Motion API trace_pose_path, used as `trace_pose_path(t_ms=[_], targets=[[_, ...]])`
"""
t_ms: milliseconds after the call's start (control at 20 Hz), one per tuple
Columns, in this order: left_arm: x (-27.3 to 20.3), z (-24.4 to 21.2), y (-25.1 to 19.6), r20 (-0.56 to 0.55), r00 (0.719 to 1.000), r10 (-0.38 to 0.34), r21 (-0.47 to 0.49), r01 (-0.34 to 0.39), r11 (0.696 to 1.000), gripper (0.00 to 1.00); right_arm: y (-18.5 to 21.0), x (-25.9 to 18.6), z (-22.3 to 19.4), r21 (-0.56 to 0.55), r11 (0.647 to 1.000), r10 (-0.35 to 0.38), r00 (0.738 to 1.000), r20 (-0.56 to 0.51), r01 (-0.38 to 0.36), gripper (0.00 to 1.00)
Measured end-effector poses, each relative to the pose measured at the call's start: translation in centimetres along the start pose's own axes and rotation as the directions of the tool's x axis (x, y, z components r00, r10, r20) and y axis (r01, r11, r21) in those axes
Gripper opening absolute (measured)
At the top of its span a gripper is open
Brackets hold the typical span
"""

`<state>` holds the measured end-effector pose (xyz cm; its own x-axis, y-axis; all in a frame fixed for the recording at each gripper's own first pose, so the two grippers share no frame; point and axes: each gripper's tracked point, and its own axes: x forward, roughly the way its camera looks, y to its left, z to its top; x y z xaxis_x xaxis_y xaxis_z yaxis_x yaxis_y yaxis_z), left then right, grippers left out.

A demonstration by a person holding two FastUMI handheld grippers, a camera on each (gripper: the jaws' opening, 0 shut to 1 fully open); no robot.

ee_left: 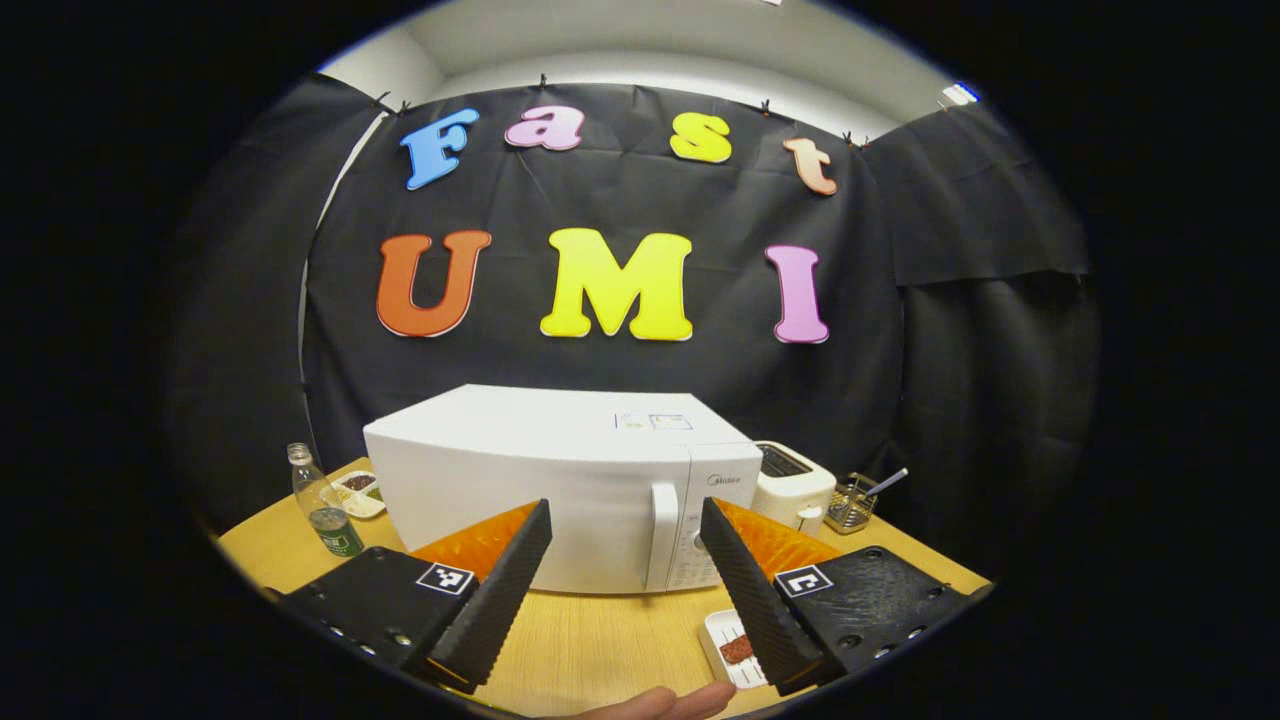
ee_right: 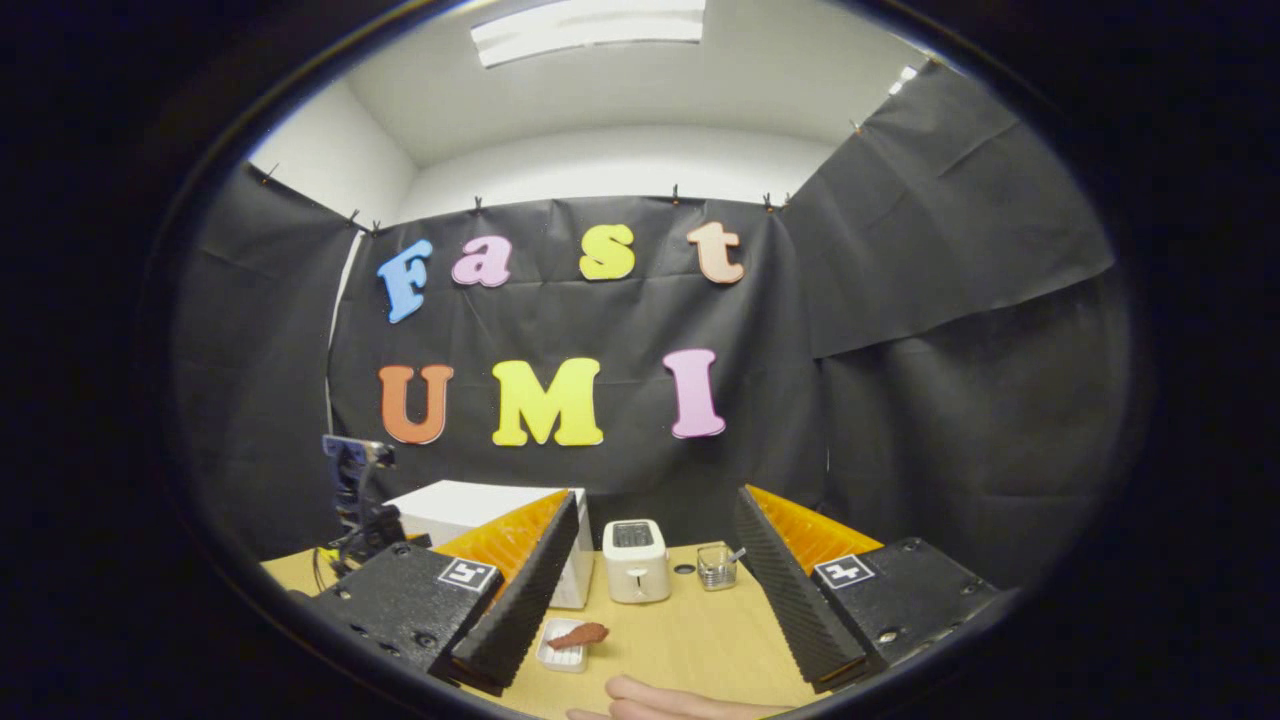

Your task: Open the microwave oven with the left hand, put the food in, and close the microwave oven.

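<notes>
fingertips of a hand (ee_left: 665, 702), bottom edge of the left gripper view, nearest item; bare table (ee_left: 590, 640) beyond them.

microwave oven (ee_left: 560, 480): white, door closed, standing on the table straight ahead of the left gripper (ee_left: 625, 575). door handle (ee_left: 660, 535): vertical bar at the door's right side, long axis upright, seen between the two fingers and slightly toward the right one. opening not yet begun, by judgement.

left gripper: fingers spread wide, holding nothing, apart from the oven. nearer of the two to the handle; approach lies forward, and the jaws must bracket an upright bar.

food (ee_right: 578, 634): reddish-brown piece on a small white tray (ee_right: 562, 655), on the table in front of the oven's control side; lower left of centre in the right gripper view, just beside that gripper's left finger.

right gripper (ee_right: 650, 590): fingers wide apart, empty, short of the tray.

outward: toaster (ee_right: 636, 560) just right of the oven; small glass holder with utensil (ee_right: 716, 567) beside it; bottle (ee_left: 322, 500) and a sauce dish (ee_left: 358, 492) left of the oven.
</notes>
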<state>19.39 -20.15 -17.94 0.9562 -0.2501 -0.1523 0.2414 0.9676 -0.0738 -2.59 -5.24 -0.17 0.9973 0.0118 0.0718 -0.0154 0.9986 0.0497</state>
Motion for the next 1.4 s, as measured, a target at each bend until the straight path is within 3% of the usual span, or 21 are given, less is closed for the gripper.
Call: trace_pose_path(t_ms=[100, 150, 200, 250, 400, 450, 650, 700, 850, 900, 950, 1000, 1100, 1350, 1400], targets=[[2.6, -2.4, -0.6, -0.033, 0.999, 0.002, 0.015, -0.001, 1.0, 0.93, -0.9, 0.4, -0.5, 0.014, 1.0, 0.006, 1.0, -0.007, -0.006, 1.0], [3.9, -3.4, -0.7, -0.043, 0.999, 0.008, 0.027, -0.007, 1.0, 0.93, -1.2, 0.6, -0.3, 0.015, 1.0, 0.014, 1.0, 0.01, -0.014, 0.9], [5.0, -4.7, -0.5, -0.059, 0.998, 0.022, 0.04, -0.02, 0.999, 0.94, -1.7, 0.8, -0.2, 0.013, 1.0, 0.008, 1.0, 0.024, -0.008, 1.0], [6.0, -5.8, -0.8, -0.071, 0.997, 0.024, 0.042, -0.021, 0.999, 0.93, -2.4, 1.0, -0.5, 0.011, 1.0, 0.001, 1.0, 0.032, -0.001, 0.89], [8.3, -7.8, -2.7, -0.088, 0.996, -0.01, -0.016, 0.008, 1.0, 0.94, -2.8, 1.3, -1.1, 0.016, 1.0, 0.023, 0.998, 0.053, -0.024, 0.9], [9.0, -8.1, -3.2, -0.082, 0.996, -0.017, -0.034, 0.015, 0.999, 0.94, -2.7, 1.4, -1.1, 0.021, 0.999, 0.04, 0.997, 0.063, -0.041, 1.0], [11.4, -9.1, -3.5, -0.075, 0.997, 0.014, -0.022, -0.015, 1.0, 0.93, -3.6, 1.8, -1.2, 0.01, 0.998, 0.068, 0.991, 0.119, -0.069, 1.0], [12.1, -9.1, -4.0, -0.066, 0.998, 0.003, -0.015, -0.004, 1.0, 0.7, -3.9, 1.9, -1.0, -0.003, 0.998, 0.063, 0.989, 0.135, -0.063, 1.0], [12.6, -9.3, -2.9, -0.078, 0.995, 0.06, 0.005, -0.06, 0.998, 0.3, -4.0, 1.8, -1.1, -0.037, 0.997, 0.067, 0.984, 0.163, -0.062, 1.0], [12.5, -9.3, -2.8, -0.08, 0.994, 0.075, -0.002, -0.075, 0.997, 0.28, -3.9, 1.8, -1.3, -0.037, 0.997, 0.072, 0.984, 0.161, -0.067, 1.0], [12.5, -9.4, -2.8, -0.082, 0.993, 0.084, -0.006, -0.085, 0.996, 0.39, -3.9, 1.7, -1.5, -0.034, 0.997, 0.077, 0.985, 0.156, -0.072, 1.0], [12.4, -9.8, -2.8, -0.102, 0.99, 0.093, -0.009, -0.095, 0.995, 0.2, -3.8, 1.6, -1.7, -0.031, 0.997, 0.08, 0.986, 0.148, -0.076, 1.0], [12.3, -10.1, -2.9, -0.115, 0.989, 0.093, -0.023, -0.097, 0.995, 0.15, -4.3, 1.2, -2.0, -0.039, 0.997, 0.072, 0.988, 0.134, -0.067, 1.0], [12.1, -10.1, -3.1, -0.106, 0.994, 0.025, -0.016, -0.026, 1.0, 0.15, -5.1, -0.2, -1.1, -0.057, 0.997, 0.054, 0.986, 0.16, -0.045, 1.0], [11.9, -10.3, -3.1, -0.111, 0.994, 0.022, -0.019, -0.024, 1.0, 0.15, -5.1, -0.4, -1.0, -0.06, 0.997, 0.053, 0.985, 0.164, -0.044, 0.89]])
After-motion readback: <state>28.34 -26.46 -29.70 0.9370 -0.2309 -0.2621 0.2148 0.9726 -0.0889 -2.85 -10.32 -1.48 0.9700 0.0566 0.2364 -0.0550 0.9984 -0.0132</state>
